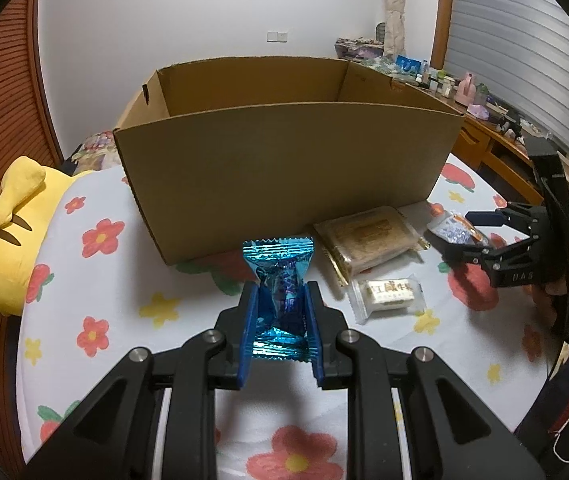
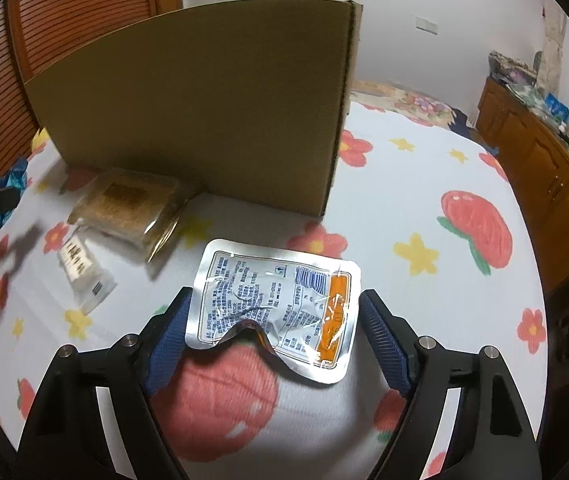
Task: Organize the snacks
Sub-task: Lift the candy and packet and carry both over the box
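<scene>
My left gripper (image 1: 280, 292) is shut on a shiny blue candy wrapper (image 1: 278, 292), held just above the flowered bed cover in front of an open cardboard box (image 1: 284, 160). My right gripper (image 2: 274, 304) is closed onto the two side edges of a silver snack pouch with an orange stripe (image 2: 272, 306), which buckles upward between the pads. In the left wrist view the right gripper (image 1: 464, 236) sits at the right with the pouch (image 1: 450, 228). A golden biscuit pack (image 1: 372, 240) and a small white candy (image 1: 390, 292) lie by the box.
A yellow plush toy (image 1: 12, 232) lies at the left of the bed. A wooden dresser (image 2: 540, 152) with many small items runs along the right. The biscuit pack (image 2: 128, 204) and white candy (image 2: 82, 268) lie left of the pouch.
</scene>
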A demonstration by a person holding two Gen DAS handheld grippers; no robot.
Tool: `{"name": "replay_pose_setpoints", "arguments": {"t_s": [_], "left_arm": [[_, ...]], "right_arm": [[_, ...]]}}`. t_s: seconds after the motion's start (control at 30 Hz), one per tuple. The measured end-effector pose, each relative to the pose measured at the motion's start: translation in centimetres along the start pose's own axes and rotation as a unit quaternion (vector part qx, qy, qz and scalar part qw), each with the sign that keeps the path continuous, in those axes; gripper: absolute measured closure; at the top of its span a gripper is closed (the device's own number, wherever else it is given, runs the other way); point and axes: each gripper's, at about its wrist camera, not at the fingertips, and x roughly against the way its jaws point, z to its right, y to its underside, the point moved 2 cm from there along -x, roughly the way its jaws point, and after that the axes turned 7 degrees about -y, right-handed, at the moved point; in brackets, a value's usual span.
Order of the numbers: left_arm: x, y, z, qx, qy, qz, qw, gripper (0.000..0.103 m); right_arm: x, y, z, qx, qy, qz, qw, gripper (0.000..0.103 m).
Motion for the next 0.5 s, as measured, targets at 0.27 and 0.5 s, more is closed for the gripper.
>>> {"name": "replay_pose_setpoints", "arguments": {"t_s": [0.27, 0.5], "left_arm": [[0.7, -0.4, 0.7, -0.003, 0.001, 0.009, 1.0, 0.082], [1.8, -1.3, 1.3, -0.004, 0.005, 0.026, 0.9997, 0.082]], "right_arm": [[0.9, 0.2, -0.2, 0.006, -0.005, 0.013, 1.0, 0.02], [2.4, 0.2, -0.8, 0.016, -0.009, 0.03, 0.999, 0.02]]}}
